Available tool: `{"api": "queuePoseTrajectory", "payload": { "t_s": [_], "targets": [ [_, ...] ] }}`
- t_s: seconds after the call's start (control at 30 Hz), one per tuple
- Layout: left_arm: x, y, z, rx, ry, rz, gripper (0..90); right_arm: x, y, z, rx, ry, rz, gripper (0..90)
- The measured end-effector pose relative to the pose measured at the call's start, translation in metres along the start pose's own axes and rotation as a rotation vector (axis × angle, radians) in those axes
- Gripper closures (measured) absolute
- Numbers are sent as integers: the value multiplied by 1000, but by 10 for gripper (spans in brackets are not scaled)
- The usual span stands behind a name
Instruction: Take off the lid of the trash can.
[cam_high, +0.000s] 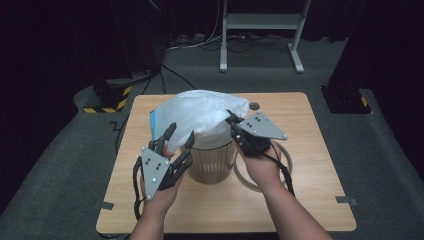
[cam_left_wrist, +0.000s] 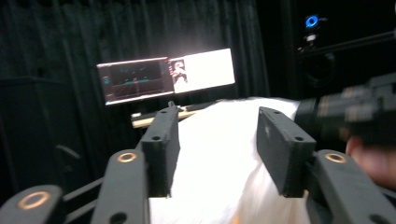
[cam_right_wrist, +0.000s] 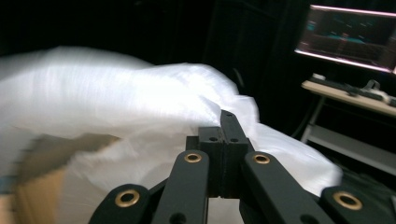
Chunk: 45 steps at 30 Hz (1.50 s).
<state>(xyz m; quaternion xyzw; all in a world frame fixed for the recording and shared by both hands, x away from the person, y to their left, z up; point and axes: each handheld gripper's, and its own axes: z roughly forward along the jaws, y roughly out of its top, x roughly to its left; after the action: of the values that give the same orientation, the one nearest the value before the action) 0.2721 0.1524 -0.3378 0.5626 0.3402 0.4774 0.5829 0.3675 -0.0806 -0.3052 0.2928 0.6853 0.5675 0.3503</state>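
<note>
left gripper (cam_high: 180, 138): jaws stand apart, point away from the person and up, hand below it, forearm enters from the bottom edge | right gripper (cam_high: 231, 120): jaws pressed together, point toward the left and up, grey plate on top, hand and forearm behind it

Each hand carries a black tool built of jointed bars, with brass-coloured rivets at the pivots and small screw holes in the flat, rectangular pads. The left tool (cam_high: 179, 137) and the right tool (cam_high: 233, 120) each wear a grey three-cornered plate on top, dotted with small dark holes. A black cable trails back from each along the wrist. Both forearms are bare, with no sleeves or gloves.
</note>
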Motion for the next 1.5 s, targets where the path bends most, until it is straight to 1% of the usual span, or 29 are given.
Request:
{"api": "queuePoseTrajectory", "payload": {
  "t_s": [0.07,0.13,0.2,0.27,0.3,0.33,0.37,0.4,0.43,0.47,0.5,0.6,0.63,0.7,0.73,0.83,0.93,1.0,1.07,1.1,1.13,1.17,1.23,1.27,1.37,1.4,1.5],
  "targets": [
    [5,-16,-8,11,23,-19,442,-11,-4,-1,3,-22,17,898],
    [12,-30,-14,33,47,-34,431,-19,-6,-1,6,-38,26,898],
    [19,-41,-19,52,76,-37,412,-23,-8,0,14,-50,34,898],
    [26,-50,-23,66,86,-58,393,-27,-10,2,18,-59,37,897],
    [28,-54,-25,65,91,-63,382,-28,-11,3,21,-60,41,897],
    [30,-57,-27,62,101,-62,374,-29,-12,4,26,-66,37,897],
    [32,-60,-30,59,117,-48,373,-30,-12,6,29,-67,42,897],
    [33,-62,-31,59,126,-47,377,-30,-13,7,31,-65,40,897],
    [37,-66,-32,67,130,-64,381,-30,-13,8,34,-66,37,897],
    [39,-68,-33,78,136,-65,380,-29,-14,9,34,-66,42,897],
    [40,-71,-33,83,146,-58,381,-29,-14,10,35,-66,41,897],
    [40,-79,-32,109,161,-32,377,-29,-15,12,40,-65,39,896],
    [39,-82,-31,123,164,-28,374,-28,-15,11,41,-65,41,896],
    [36,-84,-29,136,156,-28,361,-27,-15,11,41,-63,40,895],
    [33,-83,-27,132,145,-27,353,-27,-14,11,40,-63,38,894],
    [24,-70,-24,89,104,-25,351,-25,-14,11,44,-53,27,876],
    [18,-52,-20,48,77,-16,376,-23,-15,12,61,-28,22,801],
    [15,-40,-17,23,62,-8,397,-21,-15,10,67,-7,30,744],
    [13,-32,-13,-11,67,8,502,-18,-15,7,68,-1,23,693],
    [14,-29,-11,-16,58,4,564,-16,-16,5,66,3,17,666],
    [14,-27,-8,-18,49,-2,649,-15,-16,3,65,6,13,650],
    [14,-24,-6,-22,45,-8,715,-14,-16,1,65,11,8,629],
    [12,-18,-3,-32,28,-2,831,-11,-16,-4,57,10,-6,601],
    [10,-15,-1,-34,16,4,869,-9,-15,-8,50,11,-16,595],
    [5,-5,6,-37,-26,8,890,-5,-12,-19,17,12,-34,586],
    [3,-1,9,-33,-38,11,890,-3,-11,-23,2,14,-31,586],
    [0,8,23,0,-67,4,890,1,-5,-35,-42,27,-38,602]
  ]
}}
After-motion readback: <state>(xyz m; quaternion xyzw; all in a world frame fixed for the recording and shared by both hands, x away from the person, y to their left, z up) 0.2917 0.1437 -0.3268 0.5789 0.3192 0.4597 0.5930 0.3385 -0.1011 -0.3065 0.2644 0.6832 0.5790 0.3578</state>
